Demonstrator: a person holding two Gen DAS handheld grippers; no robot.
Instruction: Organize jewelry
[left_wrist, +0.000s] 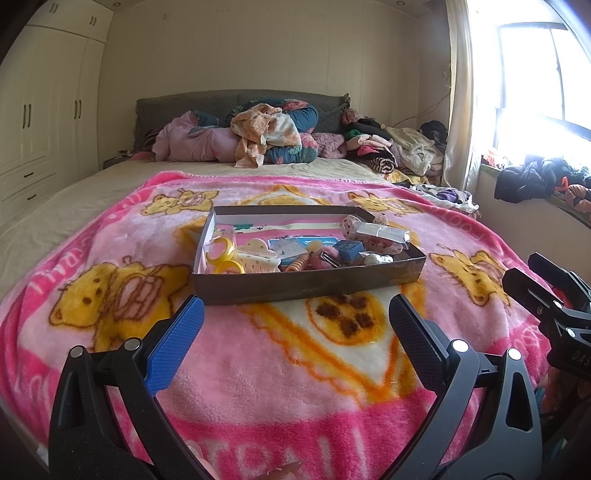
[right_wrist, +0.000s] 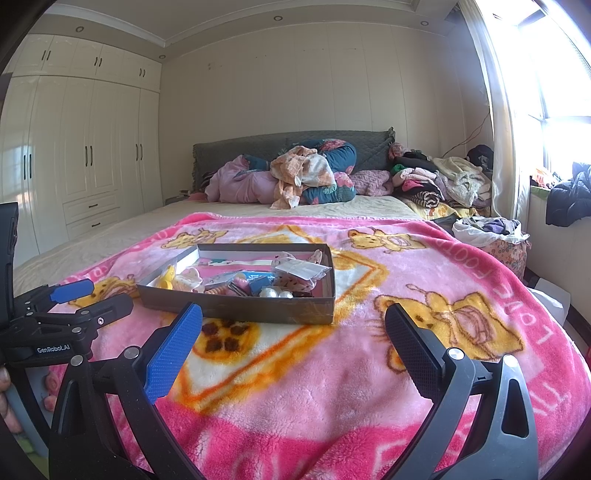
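Note:
A shallow dark cardboard tray (left_wrist: 303, 286) sits on the pink bear blanket (left_wrist: 258, 369), filled with jewelry and hair items: yellow rings (left_wrist: 221, 254), a cream hair claw (left_wrist: 258, 256), a small blue box (left_wrist: 349, 251), clear packets (left_wrist: 380, 232). The tray also shows in the right wrist view (right_wrist: 236, 306), with pearls (right_wrist: 275, 293) at its near side. My left gripper (left_wrist: 295, 317) is open and empty, just short of the tray. My right gripper (right_wrist: 293, 325) is open and empty, near the tray's near right corner.
The blanket (right_wrist: 332, 387) covers the foot of a bed. Bedding (left_wrist: 258, 136) and a pile of clothes (left_wrist: 388, 151) lie at the headboard. White wardrobes (right_wrist: 85, 166) stand on the left. A window (left_wrist: 535, 74) and a bag of clothes (right_wrist: 491, 232) are on the right.

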